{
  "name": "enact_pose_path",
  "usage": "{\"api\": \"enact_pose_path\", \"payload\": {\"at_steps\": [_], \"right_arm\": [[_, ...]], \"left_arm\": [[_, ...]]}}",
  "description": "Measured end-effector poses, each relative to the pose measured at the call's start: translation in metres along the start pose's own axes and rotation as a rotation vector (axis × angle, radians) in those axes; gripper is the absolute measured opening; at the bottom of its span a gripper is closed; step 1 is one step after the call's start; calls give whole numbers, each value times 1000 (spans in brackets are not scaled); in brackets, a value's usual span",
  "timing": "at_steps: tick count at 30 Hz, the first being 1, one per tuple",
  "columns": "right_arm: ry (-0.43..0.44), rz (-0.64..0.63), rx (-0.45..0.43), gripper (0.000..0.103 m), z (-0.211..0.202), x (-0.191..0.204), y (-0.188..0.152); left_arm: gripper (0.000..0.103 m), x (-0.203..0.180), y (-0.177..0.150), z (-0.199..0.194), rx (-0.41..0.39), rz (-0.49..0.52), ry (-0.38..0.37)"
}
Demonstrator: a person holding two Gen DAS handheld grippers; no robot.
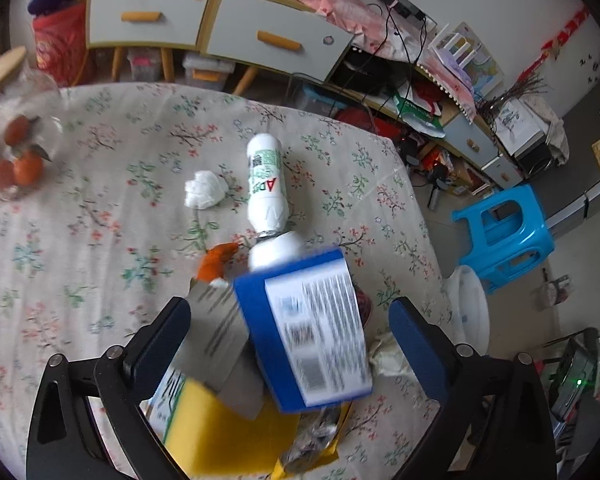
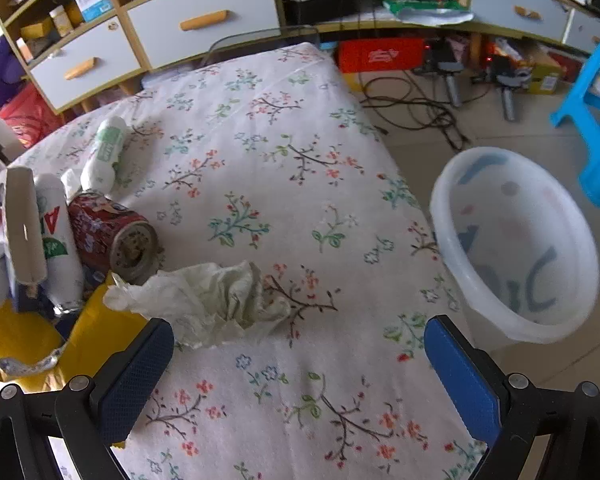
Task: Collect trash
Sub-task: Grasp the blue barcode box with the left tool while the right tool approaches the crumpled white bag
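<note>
Blurred between my left gripper [image 1: 290, 332] pads sits a blue carton [image 1: 304, 328], boxy with a white printed label; the jaws are spread wide and I cannot tell whether either pad touches it. At 12 o'clock beyond it lies a smooth white bottle [image 1: 266, 184], with a wadded tissue [image 1: 204, 195] at 11. My right gripper [image 2: 300, 364] gapes empty over the floral cloth [image 2: 260, 400]; crumpled paper [image 2: 216, 300] sits at 11 o'clock, a translucent plastic bin [image 2: 516, 248] at 2

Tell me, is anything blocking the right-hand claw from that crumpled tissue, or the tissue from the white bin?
Nothing visible does. The right gripper is open, and only bare floral tablecloth lies between it and the crumpled tissue. The white bin stands off the table's right edge, with clear cloth between.
</note>
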State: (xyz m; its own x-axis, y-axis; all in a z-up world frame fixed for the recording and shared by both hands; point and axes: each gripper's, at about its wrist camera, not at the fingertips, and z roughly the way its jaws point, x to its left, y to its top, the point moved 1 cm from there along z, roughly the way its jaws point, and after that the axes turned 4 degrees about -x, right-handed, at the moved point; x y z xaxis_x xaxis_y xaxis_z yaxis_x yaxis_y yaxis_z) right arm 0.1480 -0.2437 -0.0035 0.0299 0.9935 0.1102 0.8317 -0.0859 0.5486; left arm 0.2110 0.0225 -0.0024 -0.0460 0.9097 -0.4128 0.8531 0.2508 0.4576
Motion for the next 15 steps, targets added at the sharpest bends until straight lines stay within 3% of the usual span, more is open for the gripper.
{"api": "enact_pose_path", "payload": {"at_steps": [2,4,6,12,15], "right_arm": [[26,0,1,103,2,-1,2],[59,8,8,103,4,-1,3],[90,18,15,103,5,0,3],[144,19,28,102,12,6,5],[186,36,53,93,20,10,5]], "left_arm": [[89,-2,2,6,5,-6,-32],[71,-4,0,11,24,-1,-51],[62,-6,-4,15,45,16,-58],[62,-8,-14,6,36,54,-67],[62,-7,-17,-12,3,60,-90]]}}
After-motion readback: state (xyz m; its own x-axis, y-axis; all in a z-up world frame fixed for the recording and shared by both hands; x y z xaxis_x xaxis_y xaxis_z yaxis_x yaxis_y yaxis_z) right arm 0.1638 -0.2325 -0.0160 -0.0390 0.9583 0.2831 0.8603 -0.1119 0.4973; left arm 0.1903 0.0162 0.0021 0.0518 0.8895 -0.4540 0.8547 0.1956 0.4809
